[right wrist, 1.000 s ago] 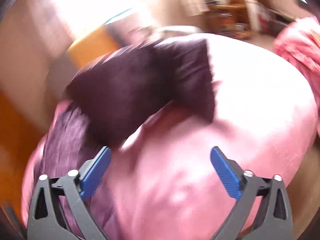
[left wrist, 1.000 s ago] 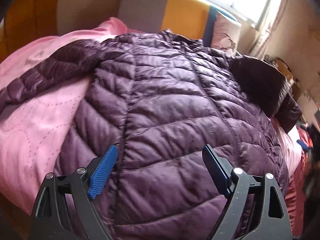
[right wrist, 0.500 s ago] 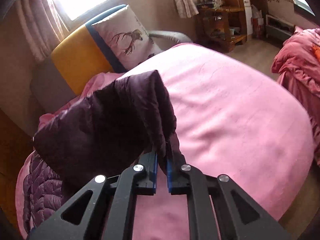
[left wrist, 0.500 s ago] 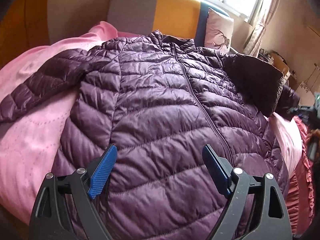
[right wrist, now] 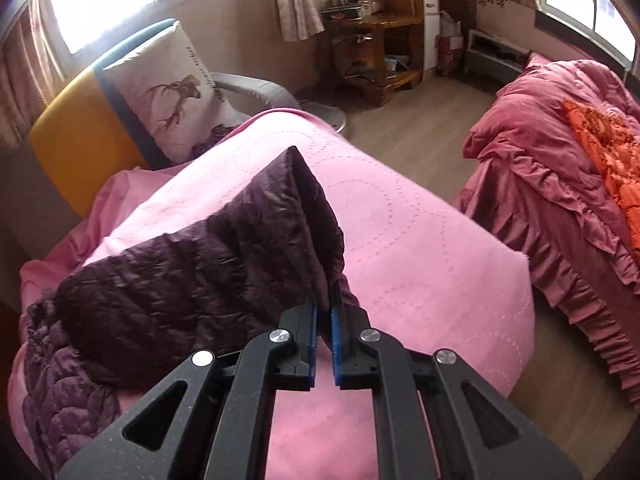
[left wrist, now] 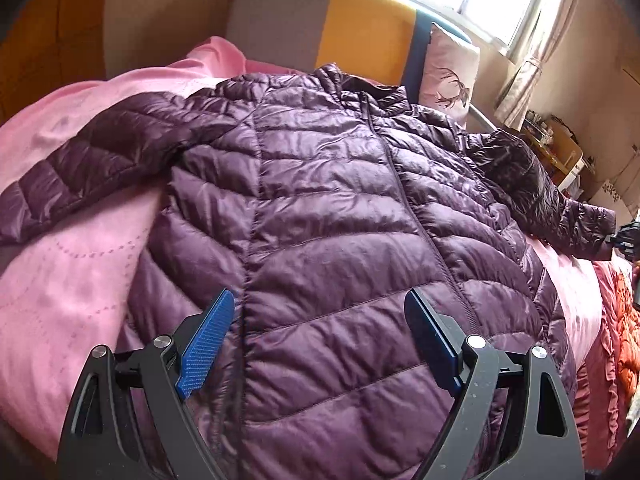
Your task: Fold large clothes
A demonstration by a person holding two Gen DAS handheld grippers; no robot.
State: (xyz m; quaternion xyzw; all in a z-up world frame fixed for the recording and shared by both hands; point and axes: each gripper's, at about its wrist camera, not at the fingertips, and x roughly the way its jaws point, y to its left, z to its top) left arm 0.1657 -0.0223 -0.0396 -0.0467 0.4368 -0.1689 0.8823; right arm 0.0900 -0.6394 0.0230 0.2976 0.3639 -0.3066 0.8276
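A purple quilted puffer jacket (left wrist: 320, 232) lies front up, zipped, on a pink quilted bed cover (left wrist: 72, 280). Its left sleeve (left wrist: 92, 172) stretches out to the left. My left gripper (left wrist: 316, 340) is open and empty, hovering over the jacket's lower hem. My right gripper (right wrist: 324, 304) is shut on the cuff of the jacket's right sleeve (right wrist: 208, 264) and holds it lifted above the cover. In the left wrist view that sleeve (left wrist: 548, 200) reaches to the right edge, where the right gripper (left wrist: 624, 238) barely shows.
A grey, yellow and blue headboard (left wrist: 320, 28) and a deer-print pillow (right wrist: 172, 92) stand at the bed's far end. A second bed with a red ruffled cover (right wrist: 560, 184) lies to the right across bare wooden floor (right wrist: 420, 136). A wooden desk (right wrist: 376, 52) stands by the wall.
My right gripper closed on the sleeve cuff and has drawn the sleeve outward to the right, away from the jacket body. My left gripper pulled back a little and stayed open.
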